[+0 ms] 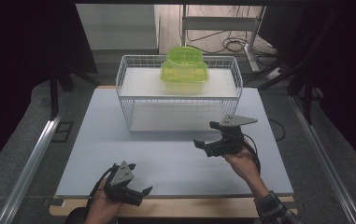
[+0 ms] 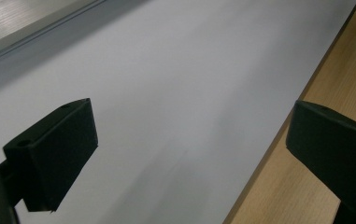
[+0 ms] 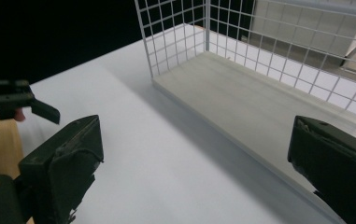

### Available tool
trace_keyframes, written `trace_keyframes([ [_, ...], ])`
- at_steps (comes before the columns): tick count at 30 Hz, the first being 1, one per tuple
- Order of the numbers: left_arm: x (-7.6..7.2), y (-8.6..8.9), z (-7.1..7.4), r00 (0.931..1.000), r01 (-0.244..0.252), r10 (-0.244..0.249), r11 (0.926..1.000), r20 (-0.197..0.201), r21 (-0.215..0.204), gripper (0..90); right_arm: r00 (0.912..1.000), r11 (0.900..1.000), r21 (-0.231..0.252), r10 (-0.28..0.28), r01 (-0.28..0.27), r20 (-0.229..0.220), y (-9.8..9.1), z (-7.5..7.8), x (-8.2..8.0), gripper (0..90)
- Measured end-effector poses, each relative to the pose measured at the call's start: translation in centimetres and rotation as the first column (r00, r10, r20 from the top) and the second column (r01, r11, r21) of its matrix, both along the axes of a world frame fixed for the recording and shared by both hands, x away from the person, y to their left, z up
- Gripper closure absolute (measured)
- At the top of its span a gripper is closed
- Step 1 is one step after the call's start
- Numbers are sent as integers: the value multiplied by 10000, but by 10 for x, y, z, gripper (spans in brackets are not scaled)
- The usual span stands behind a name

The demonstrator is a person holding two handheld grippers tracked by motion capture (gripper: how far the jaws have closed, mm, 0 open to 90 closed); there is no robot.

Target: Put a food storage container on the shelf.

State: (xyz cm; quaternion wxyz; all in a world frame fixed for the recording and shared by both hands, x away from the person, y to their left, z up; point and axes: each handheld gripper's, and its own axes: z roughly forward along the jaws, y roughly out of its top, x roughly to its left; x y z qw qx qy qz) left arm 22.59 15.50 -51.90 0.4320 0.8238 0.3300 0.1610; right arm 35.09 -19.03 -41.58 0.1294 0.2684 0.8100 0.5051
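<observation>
Your right claw (image 1: 207, 133) hovers over the pale grey tabletop (image 1: 96, 154) just in front of the white wire basket (image 1: 129, 100), its jaws spread wide and holding nothing. The grey three-cornered plate on top of it points toward the right edge of the tabletop. In the right gripper view, the two black jaws stand far apart at the bottom corners, and the basket (image 3: 175, 42) rises ahead with its open lower shelf facing you.

Your left claw (image 1: 140, 193) sits low at the near edge of the tabletop, well apart from the basket, its jaws likewise spread and empty. The left gripper view looks along that edge, with the grey surface on one side and the wooden rim (image 2: 302, 186) of the tabletop on the other; one jaw hangs over the grey, the other over the wood. The same claw (image 3: 35, 105) appears at the far left of the right gripper view.

The green translucent container (image 1: 185, 72) rests on the basket's upper shelf, toward the back and a little right of centre, with a round green tub (image 1: 184, 56) stacked on top of it. Both are far from either claw.
</observation>
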Motion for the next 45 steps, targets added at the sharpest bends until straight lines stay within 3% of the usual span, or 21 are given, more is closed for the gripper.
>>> trace_keyframes([
  [9, 0, 2, 1, 9998, -79, 83, 9998, 204, -202, 1, 9961, 9993, -322, -167, 196, 865, -9, -9, -7, 10],
  [11, 0, 3, 1, 9986, -15, 30, 9996, 523, -290, 0, 9949, 9995, -310, -75, 106, 1009, -11, -10, -9, 2],
  [13, -1, 5, 2, 9940, 19, 37, 9987, 1093, -515, 0, 9920, 9996, -281, 24, 12, 1263, -13, -12, -11, 0],
  [15, -2, 7, 3, 9909, 2, 90, 9976, 1340, -686, 0, 9887, 9994, -344, 129, -79, 1495, -15, -14, -13, 0],
  [18, 0, 10, 1, 9935, 0, 114, 9950, 1134, -1001, 0, 9855, 9992, -370, 211, -151, 1686, -17, -17, -16, 0],
  [30, 1, 6, -2, 9940, 501, -403, 9942, 1021, -955, 0, 9914, 9984, -548, 186, -115, 1298, -29, -39, -29, 0],
  [37, 1, 3, -5, 9933, 670, -608, 9959, 985, -613, 0, 9951, 9993, -365, 71, -35, 991, -36, -50, -36, 0],
  [45, 3, 1, -7, 9946, 775, -738, 9958, 730, -495, 0, 9939, 9979, -651, 127, -56, 1092, -42, -62, -45, 0],
])
